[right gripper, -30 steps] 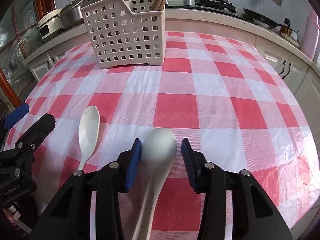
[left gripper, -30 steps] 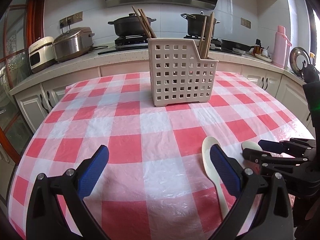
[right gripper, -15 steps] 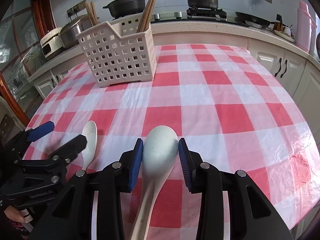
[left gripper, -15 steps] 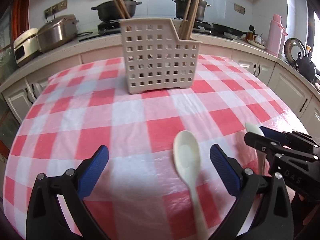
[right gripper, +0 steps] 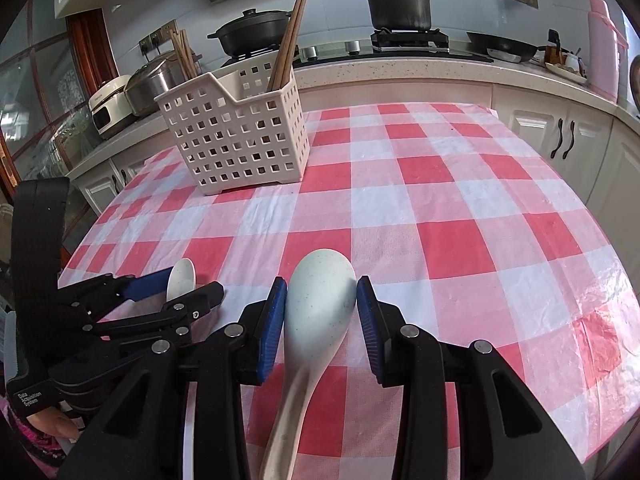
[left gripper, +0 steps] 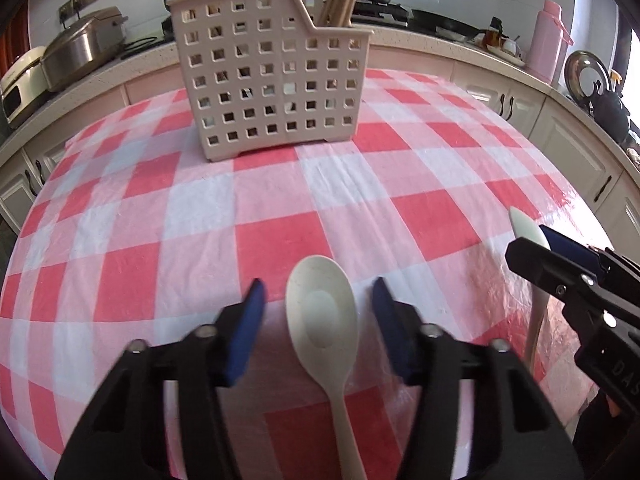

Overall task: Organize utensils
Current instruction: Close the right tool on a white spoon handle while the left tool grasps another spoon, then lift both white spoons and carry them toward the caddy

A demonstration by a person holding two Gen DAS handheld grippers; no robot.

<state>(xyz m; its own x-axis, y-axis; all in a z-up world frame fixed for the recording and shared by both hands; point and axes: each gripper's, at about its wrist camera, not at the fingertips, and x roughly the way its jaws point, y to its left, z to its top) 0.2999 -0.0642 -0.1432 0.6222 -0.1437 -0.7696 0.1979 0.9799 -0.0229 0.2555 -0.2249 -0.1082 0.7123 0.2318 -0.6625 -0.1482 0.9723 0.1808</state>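
- Utensils, two spoons: I am lifting the speckled spoon (right gripper: 320,304) clear of the checked tablecloth (right gripper: 460,200), clamped by its bowl in my right gripper (right gripper: 322,314).
- Cream spoon (left gripper: 322,320): lying on the cloth, bowl between the pads of my left gripper (left gripper: 318,328); I am closing the jaws on it, and gaps are showing on both sides, so no grasp yet.
- Perforated caddy (left gripper: 268,80): standing well beyond, chopsticks (right gripper: 290,36) already upright in it.
- Step: picking up, I judge.
- Next: finishing the left pinch, then carrying both spoons over the caddy rim, handles down.
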